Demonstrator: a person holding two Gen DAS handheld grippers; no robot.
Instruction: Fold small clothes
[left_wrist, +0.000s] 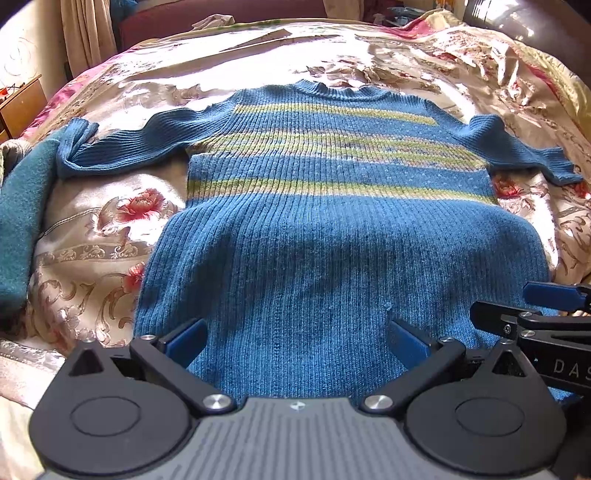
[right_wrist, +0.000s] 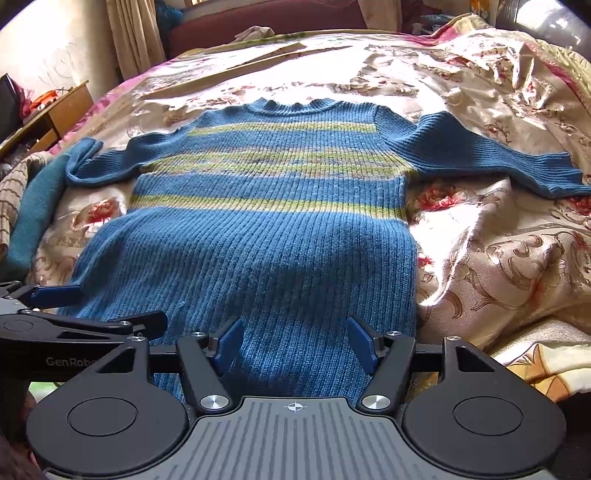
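A small blue ribbed sweater (left_wrist: 314, 236) with yellow-green stripes lies flat on the bed, collar far, sleeves spread out to both sides. It also shows in the right wrist view (right_wrist: 266, 236). My left gripper (left_wrist: 297, 341) is open, its blue pads wide apart just over the sweater's near hem. My right gripper (right_wrist: 295, 341) is open over the same hem, further right. The right gripper's fingers (left_wrist: 546, 295) show at the right edge of the left wrist view. The left gripper's fingers (right_wrist: 55, 295) show at the left edge of the right wrist view.
The bed has a shiny floral cover (right_wrist: 498, 251), rumpled at the right. A teal garment (left_wrist: 22, 221) lies at the left beside the sweater's sleeve. A wooden cabinet (right_wrist: 55, 114) stands left of the bed, with a curtain (right_wrist: 133, 37) behind.
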